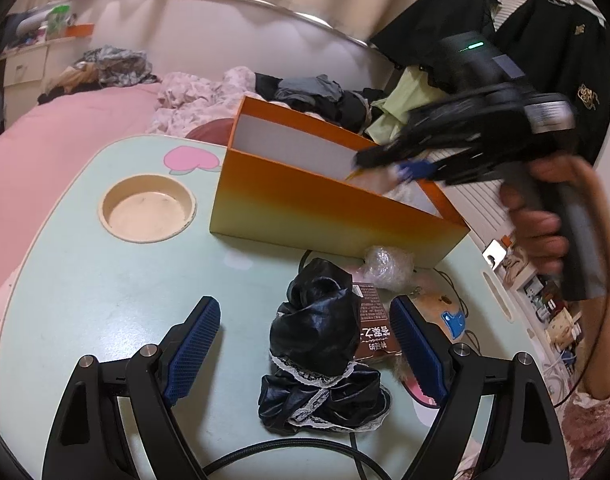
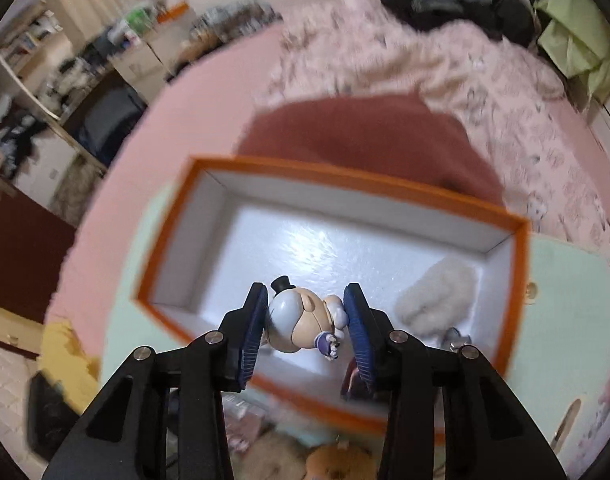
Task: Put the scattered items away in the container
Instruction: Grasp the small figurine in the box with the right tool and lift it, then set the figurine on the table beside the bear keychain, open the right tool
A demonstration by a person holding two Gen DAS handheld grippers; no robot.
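Observation:
An orange box [image 1: 329, 212] with a white inside stands on the pale green table [image 1: 105, 280]. My right gripper [image 2: 307, 320] is shut on a small toy figure with a black top hat [image 2: 301, 320] and holds it over the box [image 2: 233, 172]; in the left wrist view it shows blurred above the box's right end [image 1: 417, 160]. A fluffy white item [image 2: 437, 292] lies inside the box. My left gripper [image 1: 305, 320] is open above a black satin cloth with lace trim [image 1: 321, 352], which lies between its fingers beside a brown packet [image 1: 375, 320].
A crumpled clear plastic wrap [image 1: 387, 266], a plush item with a blue tag [image 1: 445, 312] and a black cable [image 1: 289, 452] lie on the table. A round cup recess [image 1: 147, 208] sits at the table's left. A pink bed with clothes lies behind.

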